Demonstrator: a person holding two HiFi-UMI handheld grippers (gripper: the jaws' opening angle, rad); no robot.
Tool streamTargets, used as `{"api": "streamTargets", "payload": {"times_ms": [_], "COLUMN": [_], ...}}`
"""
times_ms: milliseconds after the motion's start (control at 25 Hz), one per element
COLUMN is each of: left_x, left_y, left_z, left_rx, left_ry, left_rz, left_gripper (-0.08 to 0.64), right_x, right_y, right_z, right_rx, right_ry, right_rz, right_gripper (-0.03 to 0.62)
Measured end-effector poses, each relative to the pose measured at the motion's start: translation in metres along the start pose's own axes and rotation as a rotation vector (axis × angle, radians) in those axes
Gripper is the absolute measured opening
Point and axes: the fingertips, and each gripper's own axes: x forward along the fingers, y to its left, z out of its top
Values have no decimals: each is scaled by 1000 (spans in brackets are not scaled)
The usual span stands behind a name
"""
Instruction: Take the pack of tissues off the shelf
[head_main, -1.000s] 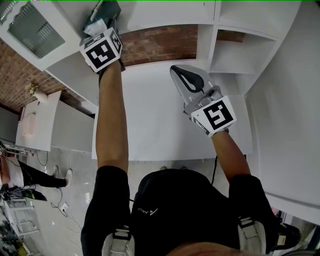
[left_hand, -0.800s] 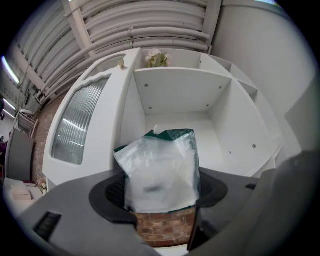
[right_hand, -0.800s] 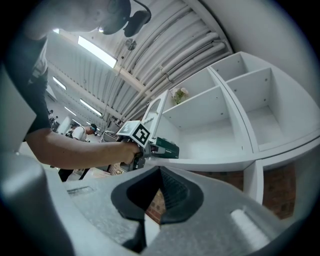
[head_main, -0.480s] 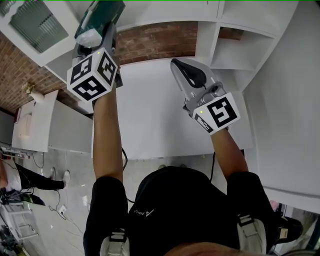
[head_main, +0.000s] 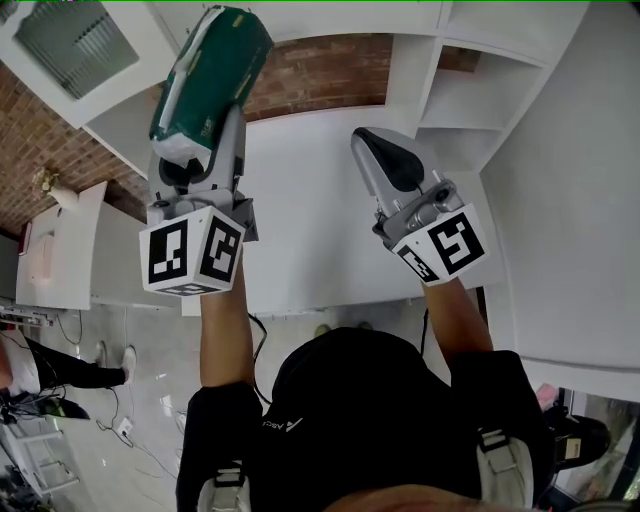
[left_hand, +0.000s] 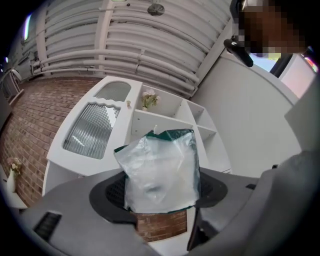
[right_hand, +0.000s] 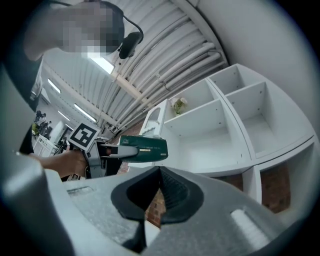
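Nearest the camera, the left gripper (head_main: 200, 150) has its jaws clamped across the near end of the pack of tissues (head_main: 212, 75), a green, plastic-wrapped bundle held in the air, clear of the shelf (head_main: 470, 100), over the left edge of the white desk (head_main: 300, 220). To the right, the right gripper (head_main: 372, 145) hangs empty with its jaws pressed together. The pack looks light and soft, and its film wrap appears slick and easily crumpled. The firmer hold would be across the padded body, as here, rather than on the loose clear film at the end. Beyond the desk stand the open white shelf compartments and a brick wall (head_main: 320, 85).
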Motion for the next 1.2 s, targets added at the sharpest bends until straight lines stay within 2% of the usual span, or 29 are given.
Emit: {"api": "streamTargets", "payload": {"times_ms": [480, 1200], "left_x": [-48, -49], "left_y": [-3, -7], "left_z": [-17, -27], "left_rx": [2, -11], "left_ry": [27, 25], "left_rz": [-44, -74], "left_gripper": [302, 302], "right_x": [-9, -15], "right_y": [25, 32], "right_z": [-1, -11], "right_rx": [-38, -60], "right_ry": [7, 38], "right_rz": [-12, -35], "right_gripper": [2, 0]}}
